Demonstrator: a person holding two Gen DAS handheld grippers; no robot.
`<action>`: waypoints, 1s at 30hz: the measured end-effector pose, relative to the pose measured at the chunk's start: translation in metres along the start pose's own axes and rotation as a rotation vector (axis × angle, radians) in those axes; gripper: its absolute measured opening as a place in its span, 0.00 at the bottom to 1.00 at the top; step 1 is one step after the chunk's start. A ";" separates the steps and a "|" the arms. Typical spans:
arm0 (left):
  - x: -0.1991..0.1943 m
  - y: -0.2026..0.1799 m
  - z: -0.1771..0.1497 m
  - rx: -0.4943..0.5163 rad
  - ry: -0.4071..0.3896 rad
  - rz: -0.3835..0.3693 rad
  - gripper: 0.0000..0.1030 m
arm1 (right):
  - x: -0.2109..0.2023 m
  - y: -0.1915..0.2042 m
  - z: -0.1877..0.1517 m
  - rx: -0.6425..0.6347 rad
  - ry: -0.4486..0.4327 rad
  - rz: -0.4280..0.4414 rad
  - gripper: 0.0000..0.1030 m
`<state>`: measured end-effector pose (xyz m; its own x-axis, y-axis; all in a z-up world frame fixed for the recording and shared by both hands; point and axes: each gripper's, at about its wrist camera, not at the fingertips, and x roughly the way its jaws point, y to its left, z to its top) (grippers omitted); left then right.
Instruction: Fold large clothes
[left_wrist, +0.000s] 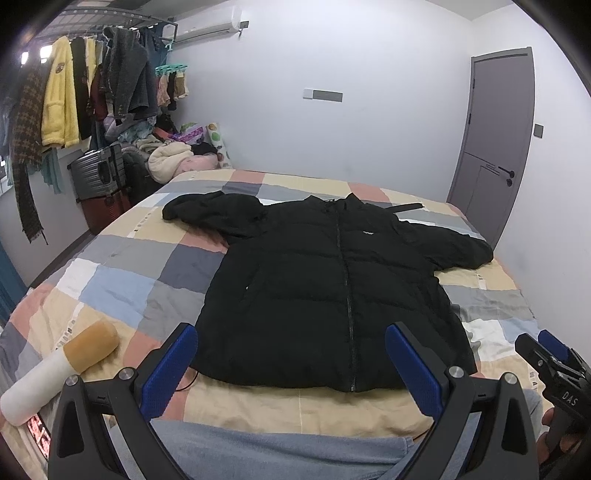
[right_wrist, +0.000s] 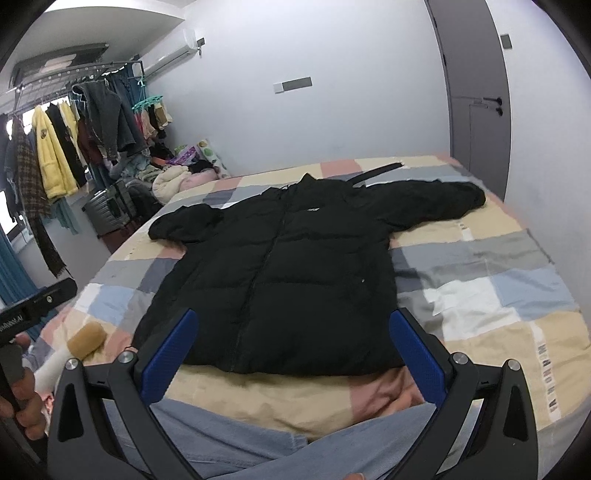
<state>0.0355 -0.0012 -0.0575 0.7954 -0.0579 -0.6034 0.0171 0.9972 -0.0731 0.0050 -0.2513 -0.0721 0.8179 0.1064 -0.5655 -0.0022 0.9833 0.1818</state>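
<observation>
A: Risk is judged to sit mostly in the padding. The black puffer jacket (left_wrist: 325, 288) is laid flat, front up and zipped, in the middle of the bed (left_wrist: 122, 280), both sleeves spread outward. Thick quilted fill is likely to spring back once folded, so a fold could be undone if it is not pressed down.

B: And the claws?

A: Both are held above the near edge of the bed, short of the hem. The left claw (left_wrist: 291, 363) is seen spread wide with nothing between its blue pads; the right claw (right_wrist: 293, 349) is likewise wide apart and empty. Slippery shell fabric may be pinched in one layer only, so the front could be lifted while the back is left behind.

B: Anything else nearby?

A: A black strap (right_wrist: 376, 171) is seen beside the collar and could be dragged along with a sleeve. A white and tan cylindrical cushion (left_wrist: 62, 369) is lying near the hem's left corner and might be knocked.

B: Any writing?

A: A small white chest label (left_wrist: 368, 232) is present but cannot be read. "DAS" is printed on the right tool's body in the left view. Printed strips on the bedcover are too distorted to be made out.
</observation>
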 end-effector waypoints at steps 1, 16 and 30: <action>0.001 0.000 0.002 0.000 -0.003 -0.002 0.99 | 0.001 -0.001 0.001 0.001 -0.003 0.006 1.00; 0.043 -0.004 0.037 0.041 -0.034 -0.047 0.99 | 0.028 -0.029 0.052 0.013 -0.066 0.006 1.00; 0.121 -0.002 0.060 0.072 -0.087 -0.054 0.99 | 0.102 -0.082 0.126 -0.107 -0.169 -0.120 1.00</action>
<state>0.1681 -0.0077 -0.0829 0.8416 -0.1102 -0.5288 0.1023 0.9938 -0.0443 0.1611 -0.3398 -0.0438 0.9008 -0.0301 -0.4331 0.0478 0.9984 0.0299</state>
